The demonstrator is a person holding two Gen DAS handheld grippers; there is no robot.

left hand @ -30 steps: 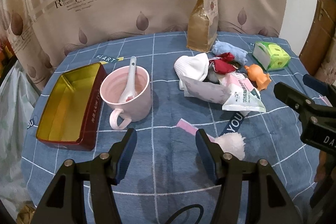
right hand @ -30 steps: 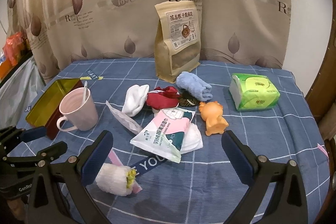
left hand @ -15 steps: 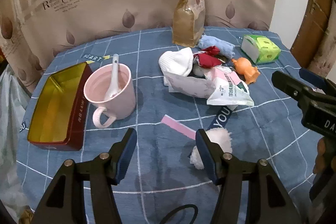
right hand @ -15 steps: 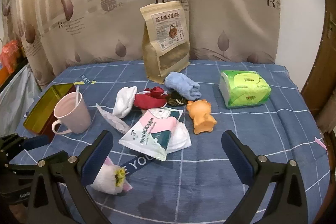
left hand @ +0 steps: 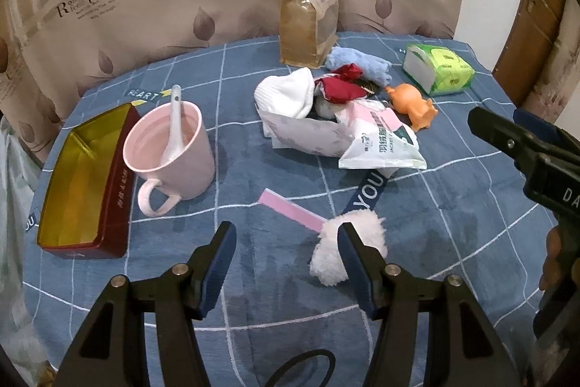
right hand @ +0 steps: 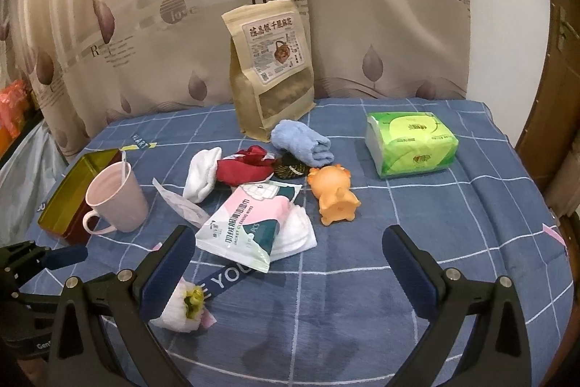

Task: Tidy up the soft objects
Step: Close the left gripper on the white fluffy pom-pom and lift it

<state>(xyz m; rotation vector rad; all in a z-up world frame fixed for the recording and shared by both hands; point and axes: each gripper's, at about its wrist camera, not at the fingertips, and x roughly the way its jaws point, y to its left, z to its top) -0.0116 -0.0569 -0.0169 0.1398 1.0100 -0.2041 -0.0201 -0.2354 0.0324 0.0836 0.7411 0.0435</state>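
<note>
1. my left gripper [left hand: 284, 247] hangs released over the blue checked tabletop [left hand: 253, 118], jaws apart and holding nothing.
2. far left lies the gold-lined tin [left hand: 78, 176], with the pink mug [left hand: 170, 151] and its spoon [left hand: 174, 122] just beside it.
3. the fluffy white toy [left hand: 349, 242] lies on the tabletop right against my left gripper's right finger, outside the jaws, on a pink strip [left hand: 290, 211].
4. further back the heap holds a white sock [right hand: 201, 178], red cloth [right hand: 244, 169], wipes packet [right hand: 250, 220], blue towel [right hand: 301, 147] and orange toy [right hand: 333, 196].
5. my right gripper [right hand: 286, 256] is spread wide and empty, nearer me than the heap.
</note>
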